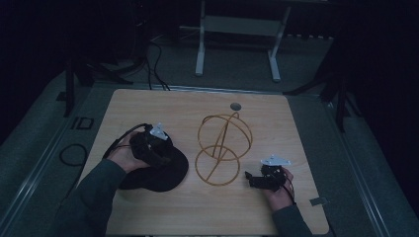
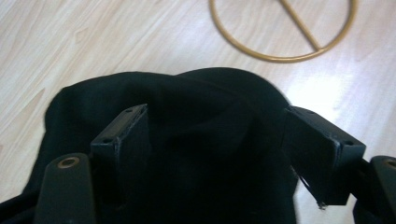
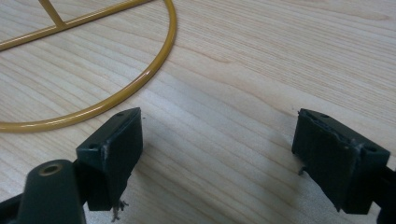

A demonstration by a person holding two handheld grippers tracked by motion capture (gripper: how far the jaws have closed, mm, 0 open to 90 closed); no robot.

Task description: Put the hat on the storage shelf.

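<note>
A black cap [image 1: 165, 173] lies on the left side of the wooden table [image 1: 197, 212]. My left gripper [image 1: 160, 148] hovers over it, held by a hand in a dark sleeve. In the left gripper view the cap [image 2: 205, 107] spreads under and between the jaws, and the left gripper [image 2: 217, 140] stands open, its pads off the fabric. A gold wire stand [image 1: 222, 148], with a flat ring base and a round cage on top, rises at the table's middle. To its right my right gripper [image 1: 251, 178] rests low, and the right gripper [image 3: 217, 149] is open over bare wood, beside the stand's base ring [image 3: 140, 81].
The gold ring [image 2: 280, 56] lies just beyond the cap. A round cable hole [image 1: 235, 106] sits at the table's far edge. White frame legs [image 1: 200, 49] stand on the floor behind, and cables [image 1: 74, 154] trail at the left. A grey tab [image 1: 318, 201] sits near the right edge.
</note>
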